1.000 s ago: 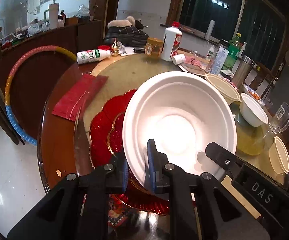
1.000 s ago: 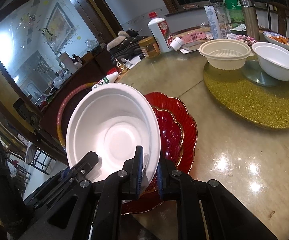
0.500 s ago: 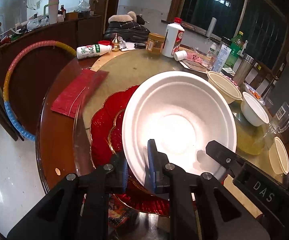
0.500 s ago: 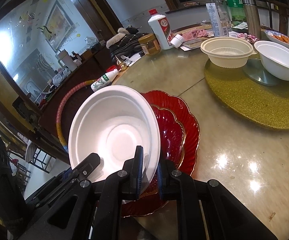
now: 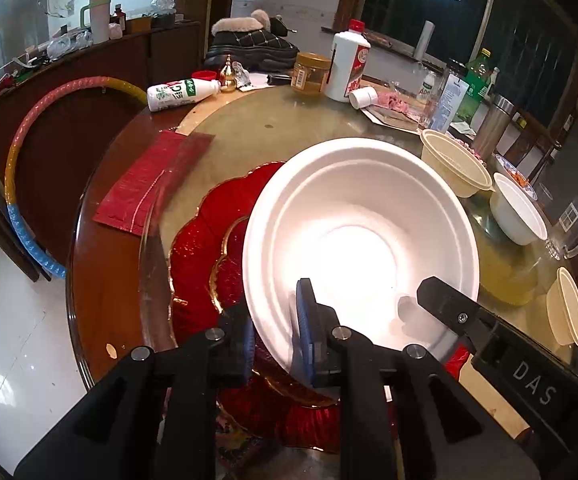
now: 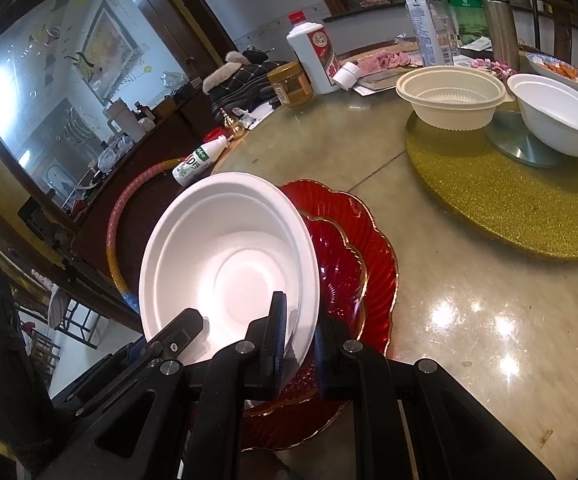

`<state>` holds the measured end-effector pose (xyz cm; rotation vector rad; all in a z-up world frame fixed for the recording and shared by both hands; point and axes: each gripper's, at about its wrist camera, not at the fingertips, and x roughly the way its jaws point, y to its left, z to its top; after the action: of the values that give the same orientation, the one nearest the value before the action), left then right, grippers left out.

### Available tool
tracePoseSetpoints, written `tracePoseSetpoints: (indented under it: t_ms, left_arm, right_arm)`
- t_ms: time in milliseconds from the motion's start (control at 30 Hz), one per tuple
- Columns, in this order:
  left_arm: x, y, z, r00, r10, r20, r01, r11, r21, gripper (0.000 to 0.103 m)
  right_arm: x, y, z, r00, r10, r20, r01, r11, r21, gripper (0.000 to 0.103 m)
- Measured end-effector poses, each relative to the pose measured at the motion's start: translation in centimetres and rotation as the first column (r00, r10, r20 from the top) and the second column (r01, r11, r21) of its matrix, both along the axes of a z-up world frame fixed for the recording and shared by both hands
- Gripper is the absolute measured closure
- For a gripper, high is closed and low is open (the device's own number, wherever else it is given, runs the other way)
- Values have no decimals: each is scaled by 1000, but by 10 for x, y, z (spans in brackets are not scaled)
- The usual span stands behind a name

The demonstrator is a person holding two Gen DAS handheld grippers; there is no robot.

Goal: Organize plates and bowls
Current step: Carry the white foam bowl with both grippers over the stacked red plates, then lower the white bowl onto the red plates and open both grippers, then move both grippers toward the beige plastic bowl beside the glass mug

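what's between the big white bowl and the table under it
Two stacked red plates: a small red plate on a large red plate, seen in both wrist views. Both grippers hold the white bowl.

I see a matt white foam-like bowl (image 5: 361,240) | glossy ribbed red glass-like plates (image 6: 369,248) with gilt rims | polished stone-look table (image 6: 489,320) reflecting lamps | rough glittery gold mat (image 6: 509,200) | my grippers' fingers (image 5: 303,332) matt black plastic, blue pads

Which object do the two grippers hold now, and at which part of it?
Both hold the white bowl. The left gripper and the right gripper each pinch its near rim, above the red plates.
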<state>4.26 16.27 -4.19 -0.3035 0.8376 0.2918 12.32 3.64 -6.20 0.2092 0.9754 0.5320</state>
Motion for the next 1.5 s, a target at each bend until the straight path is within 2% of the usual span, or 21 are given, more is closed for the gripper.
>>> tracePoseSetpoints:
  t_ms: [500, 633, 700, 767, 900, 1000, 1067, 1100, 1167, 1233, 1300, 1400, 1500]
  left_arm:
    - [6, 2, -11, 998, 20, -58, -21, 1000, -2, 85]
    - [6, 1, -9, 999, 7, -50, -8, 1000, -12, 72]
    - [4, 0, -6, 999, 4, -39, -4, 1000, -9, 60]
    - [3, 0, -3, 1000, 2, -28, -3, 1000, -17, 40]
    - [-4, 1, 7, 999, 43, 8, -43, 999, 28, 28]
    - [-8, 4, 13, 997, 64, 35, -65, 997, 31, 27]
    - [-12, 7, 16, 996, 80, 47, -82, 996, 26, 27]
    - [-13, 8, 17, 995, 87, 54, -89, 996, 25, 27]
    - [-18, 9, 20, 992, 107, 73, -109, 994, 28, 27]
    - [-22, 9, 24, 987, 126, 99, -129, 991, 28, 27]
    - [-30, 11, 30, 977, 156, 143, -160, 987, 21, 27]
    - [-47, 16, 43, 941, 220, 255, -221, 975, -24, 26]
    - [-62, 15, 58, 891, 264, 369, -268, 963, -41, 24]
  right_arm:
    - [1, -7, -1, 1000, -31, -6, 31, 999, 7, 91]
    - [1, -7, 0, 1000, -29, -4, 29, 1000, 7, 89]
    - [1, -6, 0, 1000, -27, -2, 27, 1000, 6, 87]
    - [0, -6, 1, 1000, -27, 2, 27, 1000, 13, 87]
    - [0, -9, 4, 999, -36, 2, 36, 999, 36, 85]
    - [-1, -13, 7, 999, -44, 5, 43, 997, 61, 73]
    - [-2, -14, 9, 999, -46, 8, 45, 996, 80, 59]
    - [-3, -15, 11, 999, -47, 9, 46, 995, 89, 56]
    - [-5, -16, 13, 999, -46, 5, 45, 994, 103, 34]
    - [-6, -17, 14, 999, -44, -6, 44, 992, 116, 21]
    - [-7, -20, 16, 999, -45, -17, 47, 989, 138, 16]
    - [-9, -26, 17, 998, -39, -42, 46, 982, 184, 15]
    - [-11, -37, 19, 998, -46, -51, 57, 968, 246, 4]
